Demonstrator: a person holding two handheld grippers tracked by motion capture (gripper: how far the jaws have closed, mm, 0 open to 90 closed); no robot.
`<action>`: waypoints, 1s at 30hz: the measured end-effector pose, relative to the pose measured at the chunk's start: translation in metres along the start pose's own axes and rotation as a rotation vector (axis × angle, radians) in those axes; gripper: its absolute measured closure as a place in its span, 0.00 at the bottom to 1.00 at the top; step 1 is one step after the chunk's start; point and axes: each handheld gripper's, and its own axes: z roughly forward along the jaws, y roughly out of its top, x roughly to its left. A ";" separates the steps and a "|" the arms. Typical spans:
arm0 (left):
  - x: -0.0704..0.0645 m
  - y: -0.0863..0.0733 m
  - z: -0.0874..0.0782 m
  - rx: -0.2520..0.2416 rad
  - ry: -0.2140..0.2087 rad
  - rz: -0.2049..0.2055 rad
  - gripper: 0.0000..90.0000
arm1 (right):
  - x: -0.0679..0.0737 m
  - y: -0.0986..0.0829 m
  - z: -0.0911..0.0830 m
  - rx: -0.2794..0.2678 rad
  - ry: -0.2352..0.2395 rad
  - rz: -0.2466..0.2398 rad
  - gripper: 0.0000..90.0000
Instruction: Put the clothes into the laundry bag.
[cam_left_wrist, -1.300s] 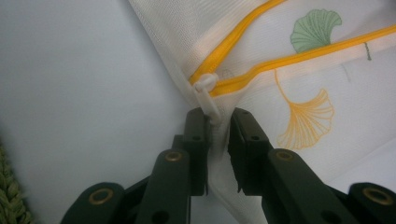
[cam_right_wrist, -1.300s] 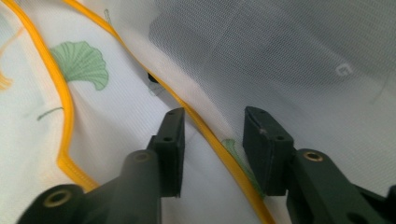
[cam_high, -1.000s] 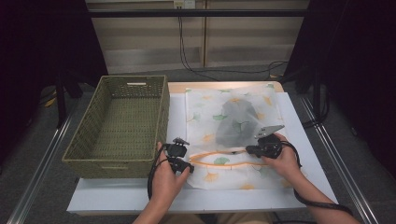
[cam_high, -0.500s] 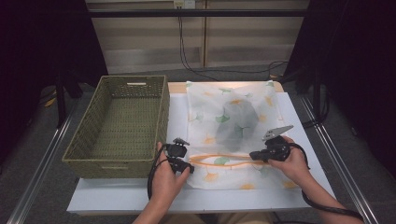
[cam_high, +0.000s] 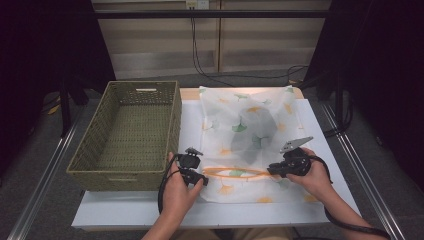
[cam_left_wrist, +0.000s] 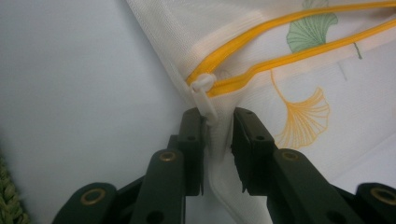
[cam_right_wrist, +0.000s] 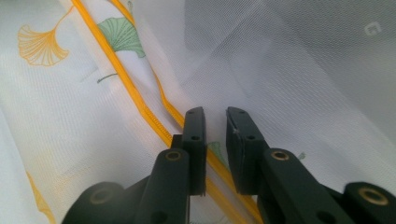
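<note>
Just right of the wicker basket (cam_high: 127, 132) my left tool (cam_left_wrist: 218, 122) clamps the mesh laundry bag (cam_high: 250, 135) under its zipper pull (cam_left_wrist: 204, 91), which the high view hides, while my right tool (cam_right_wrist: 215, 122) stands slightly apart over the yellow zipper (cam_right_wrist: 140, 109).

Black left gripper (cam_left_wrist: 218, 135) jaws with brass-ringed screws; right gripper (cam_high: 274, 170) carries a seemingly grey plate.

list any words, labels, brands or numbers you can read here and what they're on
No readable text anywhere.
A small pale mark shows on the grey garment inside the mesh laundry bag; it resembles a "G" but is too blurred to read.
The bag's other markings are ginkgo leaf prints, not letters.
</note>
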 end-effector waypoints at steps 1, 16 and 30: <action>0.000 0.000 0.000 -0.001 -0.002 -0.001 0.82 | 0.000 0.000 0.000 -0.005 0.003 0.001 0.83; -0.002 -0.006 -0.001 0.025 -0.022 -0.012 0.76 | 0.007 0.010 -0.008 -0.085 -0.016 0.027 0.46; 0.001 -0.009 -0.001 0.025 -0.018 -0.028 0.76 | 0.014 0.018 0.000 -0.087 0.014 0.002 0.41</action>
